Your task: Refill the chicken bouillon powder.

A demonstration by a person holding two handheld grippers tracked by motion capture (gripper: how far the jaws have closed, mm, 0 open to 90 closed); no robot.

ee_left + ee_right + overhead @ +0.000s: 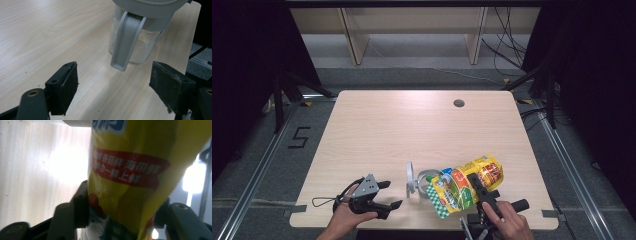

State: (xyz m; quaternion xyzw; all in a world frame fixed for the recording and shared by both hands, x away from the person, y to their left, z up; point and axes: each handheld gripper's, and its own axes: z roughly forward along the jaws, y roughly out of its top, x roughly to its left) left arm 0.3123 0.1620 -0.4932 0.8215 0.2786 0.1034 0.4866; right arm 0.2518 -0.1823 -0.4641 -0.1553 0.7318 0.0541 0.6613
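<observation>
Tilting the yellow seasoning bag [464, 185] over the clear jar [427, 186] near the tabletop's [412, 125] front edge, right gripper [479, 189] fingers pinching it, probably for pouring. Waiting beside the jar, left gripper [389, 195] fingers spread and empty, probably ready for steadying. Revealing, from the left gripper view, whitish grains in the jar [140, 47] and its grey lid flap [126, 42]; from the right gripper view, the bag's [130, 177] red banner.

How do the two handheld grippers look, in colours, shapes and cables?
Both are black two-jaw tools. The left gripper carries a grey three-cornered plate on top, and a thin black cable loops from it. In its own view the pads are flat, rectangular and black, worn at the edges, with brass-coloured pivot pins. The right gripper has a black rod-shaped handle. Both forearms are bare, with no sleeves.
</observation>
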